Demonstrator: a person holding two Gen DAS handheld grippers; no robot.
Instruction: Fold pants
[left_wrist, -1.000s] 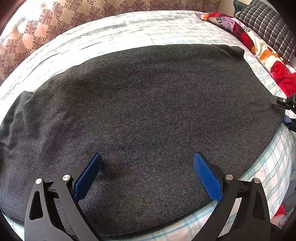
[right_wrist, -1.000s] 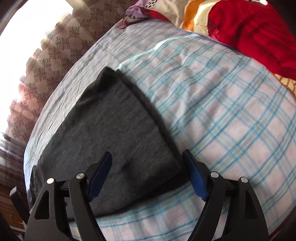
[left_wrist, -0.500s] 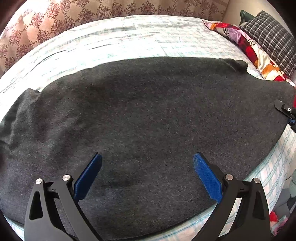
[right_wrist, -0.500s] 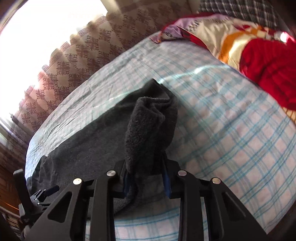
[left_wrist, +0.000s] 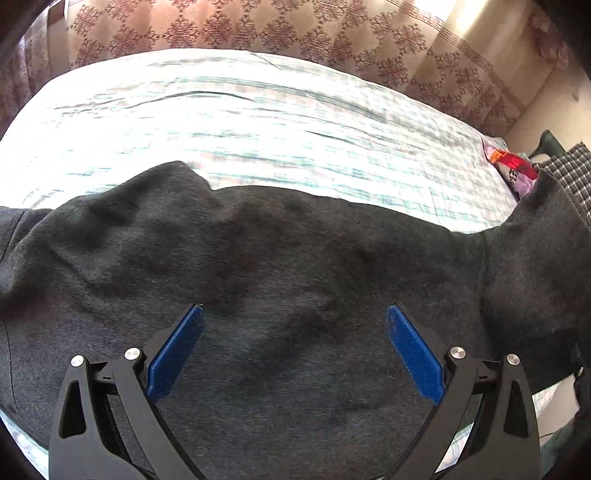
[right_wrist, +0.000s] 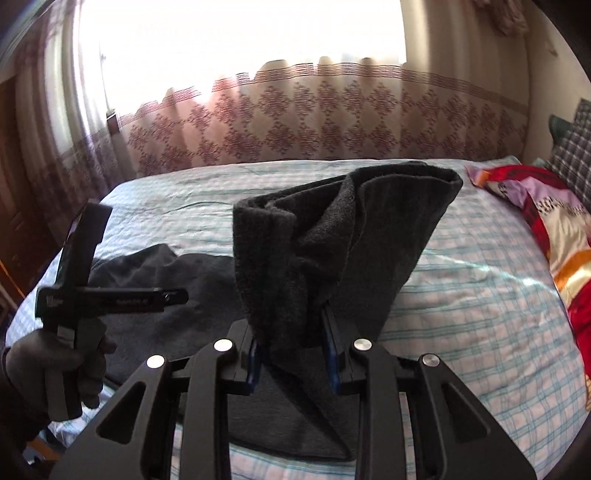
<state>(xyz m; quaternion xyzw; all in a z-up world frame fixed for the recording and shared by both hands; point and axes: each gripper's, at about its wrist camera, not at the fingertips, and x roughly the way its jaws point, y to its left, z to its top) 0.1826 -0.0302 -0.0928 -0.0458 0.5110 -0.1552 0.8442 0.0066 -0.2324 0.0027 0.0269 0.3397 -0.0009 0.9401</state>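
Dark grey fleece pants (left_wrist: 280, 266) lie across a bed with a pale blue plaid sheet (left_wrist: 258, 122). My left gripper (left_wrist: 293, 347) hovers open over the middle of the fabric, nothing between its blue pads (left_wrist: 177, 350). In the right wrist view, my right gripper (right_wrist: 293, 354) is shut on one end of the pants (right_wrist: 332, 240), which stands lifted and bunched above the jaws while the rest trails down onto the bed. The left gripper's body (right_wrist: 77, 295) shows at the left, held in a gloved hand (right_wrist: 44, 365).
A patterned curtain (right_wrist: 295, 122) hangs behind the bed under a bright window. A red and orange quilt (right_wrist: 554, 229) and a checked pillow (right_wrist: 576, 147) lie at the right end. The bed's near edge runs under both grippers.
My right gripper closed on the pants' end and lifted it off the bed, rolling level. The left gripper stayed open and shifted over the fabric, whose far edge has bunched and risen at the right.
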